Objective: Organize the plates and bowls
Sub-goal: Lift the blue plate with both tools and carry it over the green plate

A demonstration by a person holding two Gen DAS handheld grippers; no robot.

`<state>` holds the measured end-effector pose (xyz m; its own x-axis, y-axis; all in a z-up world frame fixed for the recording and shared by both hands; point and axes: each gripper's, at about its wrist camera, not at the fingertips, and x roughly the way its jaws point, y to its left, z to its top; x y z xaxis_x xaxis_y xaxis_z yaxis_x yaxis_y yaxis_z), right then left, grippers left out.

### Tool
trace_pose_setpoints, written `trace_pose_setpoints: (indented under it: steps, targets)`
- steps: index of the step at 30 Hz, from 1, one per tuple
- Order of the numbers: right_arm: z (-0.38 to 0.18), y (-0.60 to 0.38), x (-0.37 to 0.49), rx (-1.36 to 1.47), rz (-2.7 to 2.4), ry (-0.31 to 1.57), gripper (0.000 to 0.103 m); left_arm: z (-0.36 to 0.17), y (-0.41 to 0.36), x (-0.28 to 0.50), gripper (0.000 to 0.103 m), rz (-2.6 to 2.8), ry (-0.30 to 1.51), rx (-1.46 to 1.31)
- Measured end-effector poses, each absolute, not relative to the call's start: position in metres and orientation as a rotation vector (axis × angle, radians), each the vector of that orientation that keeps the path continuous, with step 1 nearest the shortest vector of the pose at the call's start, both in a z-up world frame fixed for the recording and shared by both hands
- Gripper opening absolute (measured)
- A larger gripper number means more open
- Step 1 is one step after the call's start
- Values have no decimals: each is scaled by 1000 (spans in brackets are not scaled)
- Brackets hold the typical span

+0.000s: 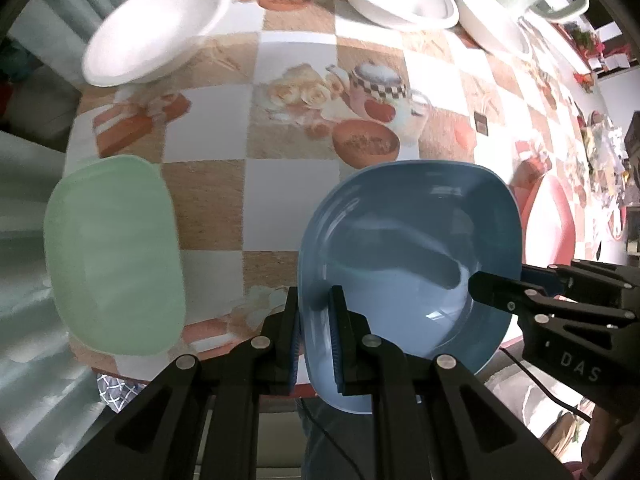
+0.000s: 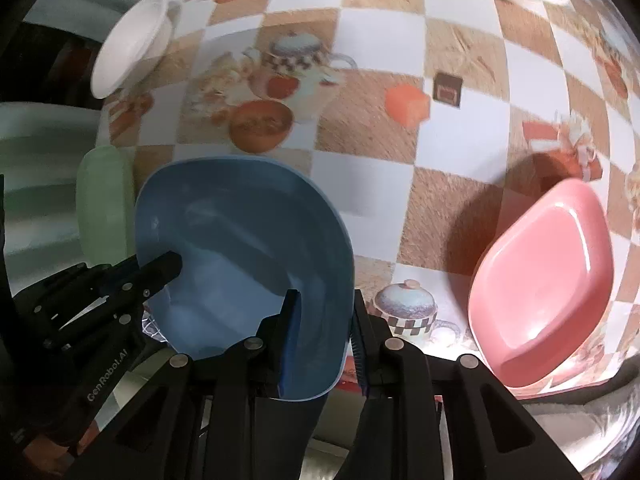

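The checkered table (image 1: 288,184) is being cropped by both fisheye rims. The blue bowl (image 1: 408,256) is being held above the table's near edge, its left rim pinched by the closed left gripper (image 1: 316,332), its right rim clamped by the right gripper (image 2: 324,344). The pink bowl (image 2: 544,284) is being half hidden in the left view. The green bowl (image 1: 116,252) and white bowls (image 1: 156,32) are being blurred.

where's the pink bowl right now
The pink bowl sits on the checked tablecloth at the lower right of the right wrist view, to the right of the blue bowl held by both grippers.
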<state>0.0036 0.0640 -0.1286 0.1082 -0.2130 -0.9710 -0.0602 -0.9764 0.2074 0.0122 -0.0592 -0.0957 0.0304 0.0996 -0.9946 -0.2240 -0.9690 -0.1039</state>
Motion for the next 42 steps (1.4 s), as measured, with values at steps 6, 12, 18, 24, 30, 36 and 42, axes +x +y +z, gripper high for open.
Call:
trace_pose_setpoints:
  steps: [6, 12, 18, 24, 30, 36, 42]
  targets:
    - [-113, 50, -6, 2207, -2022, -197, 27, -84, -69, 19, 14, 2094, 89, -2069]
    - [-92, 27, -19, 2149, -2022, -128, 27, -71, -95, 13, 14, 2150, 30, -2077]
    - [-88, -17, -28, 2105, -1994, -68, 27, -62, -131, 11, 14, 2219, 35, -2080]
    - [-90, -58, -35, 2072, -1953, -33, 27, -61, -172, 8, 14, 2263, -1, -2106]
    - [-94, -91, -42, 2065, -1921, -22, 27, -62, -201, 2, 15, 2302, -8, -2121]
    - [-101, -112, -47, 2066, -1900, -23, 27, -70, -216, -5, 15, 2307, 29, -2130]
    - [-107, -124, -48, 2075, -1896, -10, 27, -80, -226, -17, 17, 2299, 76, -2137]
